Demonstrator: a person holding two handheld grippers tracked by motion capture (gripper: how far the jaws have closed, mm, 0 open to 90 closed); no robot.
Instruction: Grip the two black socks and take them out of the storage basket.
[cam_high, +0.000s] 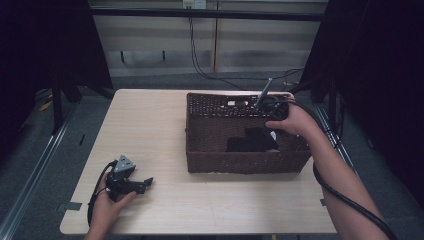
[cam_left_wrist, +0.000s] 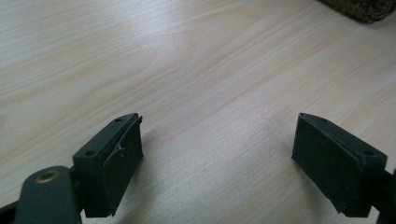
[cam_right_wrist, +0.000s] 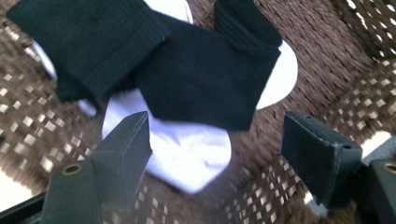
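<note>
Brown wicker basket (cam_high: 200, 131), right half of the counter (cam_high: 150, 125); inside it, black socks (cam_right_wrist: 201, 74) lying on white socks (cam_right_wrist: 187, 149). Right tongs (cam_right_wrist: 217, 140): jaws apart, nothing clamped, over the socks inside the basket. Left tongs (cam_left_wrist: 219, 144): jaws apart, empty, at near-left counter.

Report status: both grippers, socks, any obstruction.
Left gripper open, idle on table. Right gripper open, above the black socks and white socks in basket, nothing gripped. Nothing in the way.
</note>
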